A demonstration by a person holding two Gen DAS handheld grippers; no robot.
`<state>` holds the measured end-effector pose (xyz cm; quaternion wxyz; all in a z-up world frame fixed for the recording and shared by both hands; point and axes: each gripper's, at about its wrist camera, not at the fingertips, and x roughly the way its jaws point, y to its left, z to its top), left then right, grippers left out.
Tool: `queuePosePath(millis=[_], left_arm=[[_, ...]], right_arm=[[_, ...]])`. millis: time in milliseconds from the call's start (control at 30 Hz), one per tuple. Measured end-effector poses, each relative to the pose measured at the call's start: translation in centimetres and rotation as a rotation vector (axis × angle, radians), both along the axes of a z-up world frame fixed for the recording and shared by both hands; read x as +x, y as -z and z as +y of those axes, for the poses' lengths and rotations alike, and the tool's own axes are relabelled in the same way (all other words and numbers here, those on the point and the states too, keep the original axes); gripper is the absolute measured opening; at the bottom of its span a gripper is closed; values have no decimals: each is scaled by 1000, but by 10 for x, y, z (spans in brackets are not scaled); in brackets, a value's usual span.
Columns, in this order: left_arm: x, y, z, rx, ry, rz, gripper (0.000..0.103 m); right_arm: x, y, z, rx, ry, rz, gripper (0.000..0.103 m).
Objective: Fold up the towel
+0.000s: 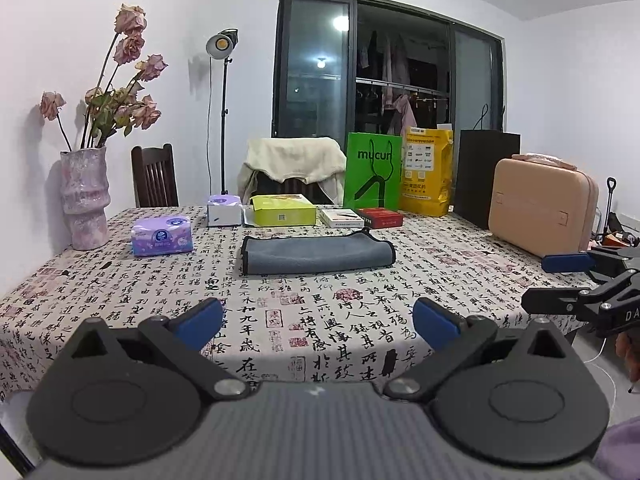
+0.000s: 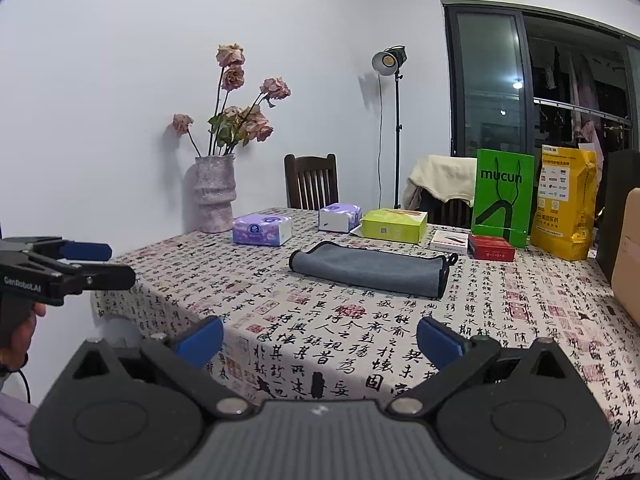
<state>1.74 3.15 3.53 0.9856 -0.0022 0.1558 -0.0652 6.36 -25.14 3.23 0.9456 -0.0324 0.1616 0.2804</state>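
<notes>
A grey towel with black edging (image 1: 316, 254) lies folded into a long flat strip on the calligraphy-print tablecloth (image 1: 280, 320); it also shows in the right wrist view (image 2: 370, 268). My left gripper (image 1: 318, 322) is open and empty, held back near the table's front edge, well short of the towel. My right gripper (image 2: 320, 342) is open and empty, also near the front edge. The right gripper shows in the left wrist view (image 1: 554, 282) at the right, and the left gripper shows in the right wrist view (image 2: 106, 264) at the left.
Behind the towel stand two tissue packs (image 1: 162, 236), a green box (image 1: 282, 210), white and red boxes (image 1: 380, 217), a green bag (image 1: 372, 170), a yellow bag (image 1: 426, 170) and a pink case (image 1: 542, 210). A vase of dried roses (image 1: 84, 196) stands at far left.
</notes>
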Motion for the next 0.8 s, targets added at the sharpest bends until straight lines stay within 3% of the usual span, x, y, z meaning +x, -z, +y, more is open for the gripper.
queuePosePath(millis=[800], left_arm=[[-8,-2,-2,11,-3,-15,103]], right_arm=[[-12,-5,-3,-4,-4,-6,103]])
